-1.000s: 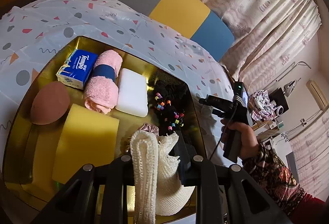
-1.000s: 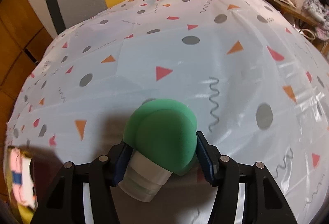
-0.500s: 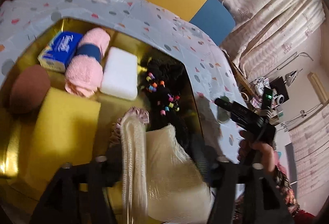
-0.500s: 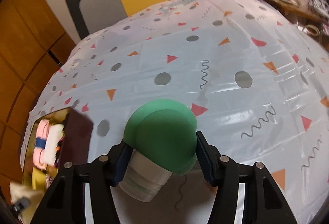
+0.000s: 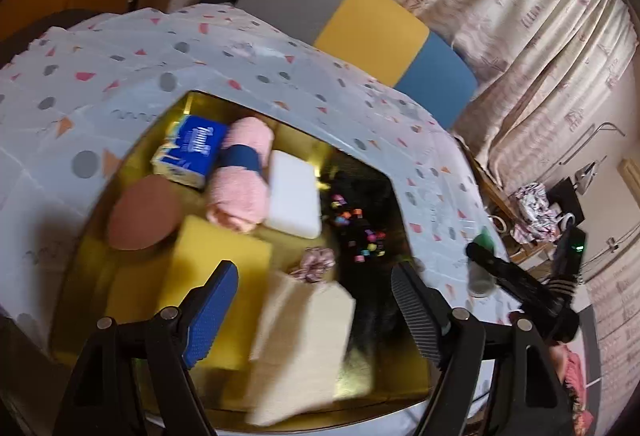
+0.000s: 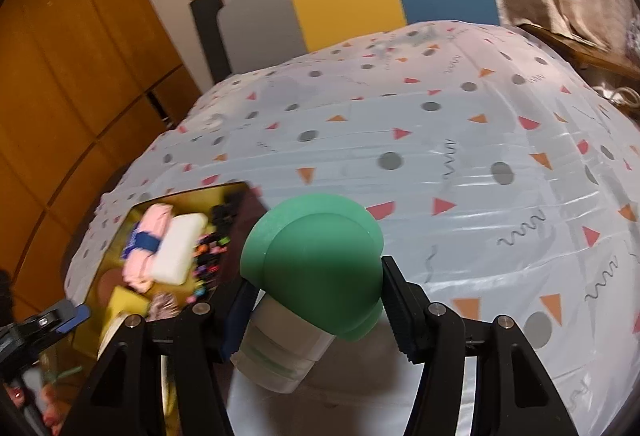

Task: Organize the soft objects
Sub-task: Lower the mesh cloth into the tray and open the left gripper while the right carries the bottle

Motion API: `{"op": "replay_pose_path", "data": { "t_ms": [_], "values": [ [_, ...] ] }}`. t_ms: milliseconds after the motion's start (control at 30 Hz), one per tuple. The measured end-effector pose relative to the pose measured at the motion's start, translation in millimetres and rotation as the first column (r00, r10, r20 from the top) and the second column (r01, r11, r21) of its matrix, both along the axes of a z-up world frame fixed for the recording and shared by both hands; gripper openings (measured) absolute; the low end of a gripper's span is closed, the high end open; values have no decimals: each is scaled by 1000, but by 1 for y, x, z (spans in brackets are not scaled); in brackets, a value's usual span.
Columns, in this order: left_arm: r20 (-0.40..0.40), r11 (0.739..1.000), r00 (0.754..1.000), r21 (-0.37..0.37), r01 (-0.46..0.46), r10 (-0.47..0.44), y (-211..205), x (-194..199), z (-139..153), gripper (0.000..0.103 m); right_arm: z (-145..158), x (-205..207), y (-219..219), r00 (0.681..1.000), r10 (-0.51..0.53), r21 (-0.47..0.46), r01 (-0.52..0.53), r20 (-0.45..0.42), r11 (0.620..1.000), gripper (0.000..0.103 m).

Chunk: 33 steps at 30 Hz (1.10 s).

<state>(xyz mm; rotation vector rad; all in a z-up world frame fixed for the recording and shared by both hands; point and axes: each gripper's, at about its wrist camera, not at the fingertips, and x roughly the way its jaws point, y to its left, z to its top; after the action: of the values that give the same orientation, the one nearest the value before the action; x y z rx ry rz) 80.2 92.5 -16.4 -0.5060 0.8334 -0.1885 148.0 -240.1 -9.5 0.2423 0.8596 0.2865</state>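
**A:** What are the left gripper's (image 5: 316, 300) fingers doing?

**B:** They are spreading apart, released. A cream knitted cloth (image 5: 300, 348) lies below and between them in the gold tray (image 5: 400, 388), blurred, with neither pad touching it. The blue-padded finger (image 5: 210, 312) stands off its left edge and the black ribbed finger (image 5: 416, 312) off its right.

**A:** What else is in the tray, reckoned from those fingers?

**B:** Just past the blue-padded finger is a yellow sponge (image 5: 224, 256), and beyond that a brown oval pad (image 5: 144, 214). Ahead of the gap, a small patterned scrunchie (image 5: 314, 263) sits at the cloth's far edge. Farther ahead lie a white sponge block (image 5: 294, 200), a rolled pink towel (image 5: 242, 176) with a blue band, and a blue tissue pack (image 5: 190, 152), side by side. Ahead of the ribbed finger is a dark pile of hair ties with coloured beads (image 5: 360, 232).

**A:** And the right gripper (image 6: 316, 296)?

**B:** Clenched on a green-capped soft bottle (image 6: 316, 268); both fingers press its pale body just under the cap. It is held in the air above the patterned tablecloth (image 6: 480, 156), with the tray off to the left of the fingers.

**A:** Can the left camera see it?

**B:** Yes, to the right of the ribbed finger, beyond the tray's edge.
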Motion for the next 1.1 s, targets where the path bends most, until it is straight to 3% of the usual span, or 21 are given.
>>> {"op": "replay_pose_path", "data": {
  "t_ms": [333,500,700,967,1100],
  "values": [
    [38,978,998,205,32,-41,-10,-23,10,80,7,-25,74,985,169,-16,-169,12,985,60],
    [23,971,999,240,18,-24,-8,-29,9,80,6,-25,114,970,242,-59,-241,11,969,61],
    [16,978,1000,208,-20,18,4,-33,11,80,1,-23,154,953,304,-133,-302,-9,944,61],
    [15,937,994,333,-105,106,9,-37,15,80,-6,-14,179,945,324,-178,-325,-32,929,62],
    [3,929,992,351,-120,127,12,-37,13,80,-11,-12,182,947,319,-182,-322,-46,929,62]
  ]
}}
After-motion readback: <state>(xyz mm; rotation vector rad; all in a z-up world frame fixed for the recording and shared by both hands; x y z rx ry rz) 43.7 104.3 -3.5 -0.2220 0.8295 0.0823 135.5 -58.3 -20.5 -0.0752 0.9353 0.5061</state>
